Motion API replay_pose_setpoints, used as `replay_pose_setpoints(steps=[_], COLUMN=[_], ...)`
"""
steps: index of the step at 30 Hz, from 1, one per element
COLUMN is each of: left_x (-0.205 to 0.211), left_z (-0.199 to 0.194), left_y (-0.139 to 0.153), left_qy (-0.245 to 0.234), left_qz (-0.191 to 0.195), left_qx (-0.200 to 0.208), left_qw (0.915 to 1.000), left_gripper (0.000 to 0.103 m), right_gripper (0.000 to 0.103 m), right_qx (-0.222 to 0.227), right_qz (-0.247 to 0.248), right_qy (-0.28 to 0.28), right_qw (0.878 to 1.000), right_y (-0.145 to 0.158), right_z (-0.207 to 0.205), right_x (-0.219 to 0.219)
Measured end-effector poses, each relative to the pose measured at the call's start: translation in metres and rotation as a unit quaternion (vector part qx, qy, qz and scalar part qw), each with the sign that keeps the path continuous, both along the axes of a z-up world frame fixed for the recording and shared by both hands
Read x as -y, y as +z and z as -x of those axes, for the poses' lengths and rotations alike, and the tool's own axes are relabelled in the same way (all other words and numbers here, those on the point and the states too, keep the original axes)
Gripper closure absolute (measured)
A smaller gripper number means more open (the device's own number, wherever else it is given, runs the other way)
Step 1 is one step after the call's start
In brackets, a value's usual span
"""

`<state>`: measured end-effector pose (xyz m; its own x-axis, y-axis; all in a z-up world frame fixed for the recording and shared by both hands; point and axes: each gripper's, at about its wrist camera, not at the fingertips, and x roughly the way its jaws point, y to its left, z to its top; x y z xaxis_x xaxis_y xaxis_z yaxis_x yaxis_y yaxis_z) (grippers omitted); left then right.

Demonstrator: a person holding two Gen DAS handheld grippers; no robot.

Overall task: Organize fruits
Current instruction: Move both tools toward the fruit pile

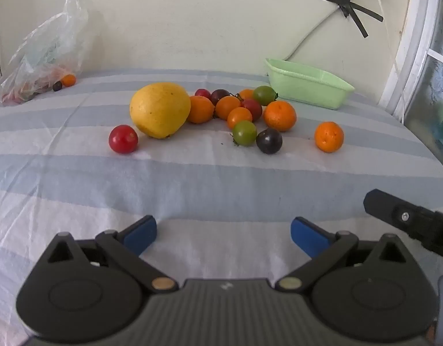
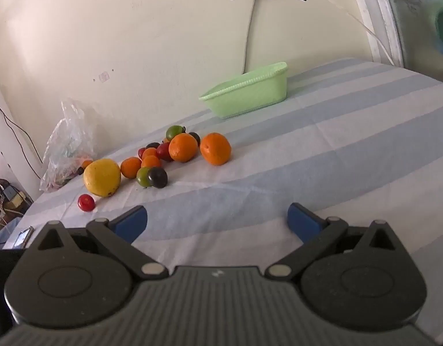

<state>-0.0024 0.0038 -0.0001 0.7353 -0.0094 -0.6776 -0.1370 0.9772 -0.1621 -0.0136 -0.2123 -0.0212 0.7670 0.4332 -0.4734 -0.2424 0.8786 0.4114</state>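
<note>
Left hand-held gripper (image 1: 223, 235): gaped wide, held nothing.
Right hand-held gripper (image 2: 217, 223): likewise spread, empty.
Fruits: large yellow round citrus (image 1: 160, 109) and small oranges (image 1: 280, 115) lay clustered on the striped blue-and-white cloth (image 1: 192, 178).
Pale green plastic basket (image 1: 307, 86): sat just beyond them, by the wall.

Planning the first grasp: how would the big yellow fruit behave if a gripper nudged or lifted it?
The big yellow fruit looks rounded and lopsided, so a nudge would probably wobble it rather than roll it far. It dwarfs the orange touching it, so it is likely heavy and may fill the jaws.

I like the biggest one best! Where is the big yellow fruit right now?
In the left wrist view the big yellow fruit lies on the striped cloth, at the left end of the fruit pile, with a red tomato just left of it and an orange touching its right side.
</note>
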Motion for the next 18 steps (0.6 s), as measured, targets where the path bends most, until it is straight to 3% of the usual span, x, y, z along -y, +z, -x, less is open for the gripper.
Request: replay_pose_setpoints(steps=[1,2,6,10,14,18], left_x=[-0.003,0.005,0.01,0.023,0.01,-0.018], left_z=[0.001,0.0,-0.003,-0.002,0.004,0.021], left_y=[0.0,-0.001,-0.004,-0.003,-0.001,0.013], left_qy=[0.0,-0.001,-0.003,-0.021,-0.025,0.01], left_qz=[0.005,-0.034,-0.04,-0.091,-0.064,-0.052], left_qx=[0.001,-0.006,-0.012,-0.029,-0.02,0.028], left_qw=[1.0,0.9994,0.9991,0.9952,0.9974,0.9982], left_gripper=[0.0,0.0,0.0,0.0,0.0,0.0], right_gripper=[0.0,0.0,0.0,0.0,0.0,0.0], right_qx=[-0.001,0.0,0.001,0.006,0.011,0.048], right_qz=[0.004,-0.029,-0.025,0.0,0.038,0.058], right_qy=[0.001,-0.002,-0.002,0.0,0.004,0.013], right_qw=[1.0,1.0,1.0,1.0,0.999,0.997], right_y=[0.001,-0.001,-0.002,0.001,0.003,0.012], right_z=[-0.001,-0.001,-0.002,-0.002,0.0,0.003], right_x=[-0.002,0.002,0.006,-0.002,-0.01,-0.015])
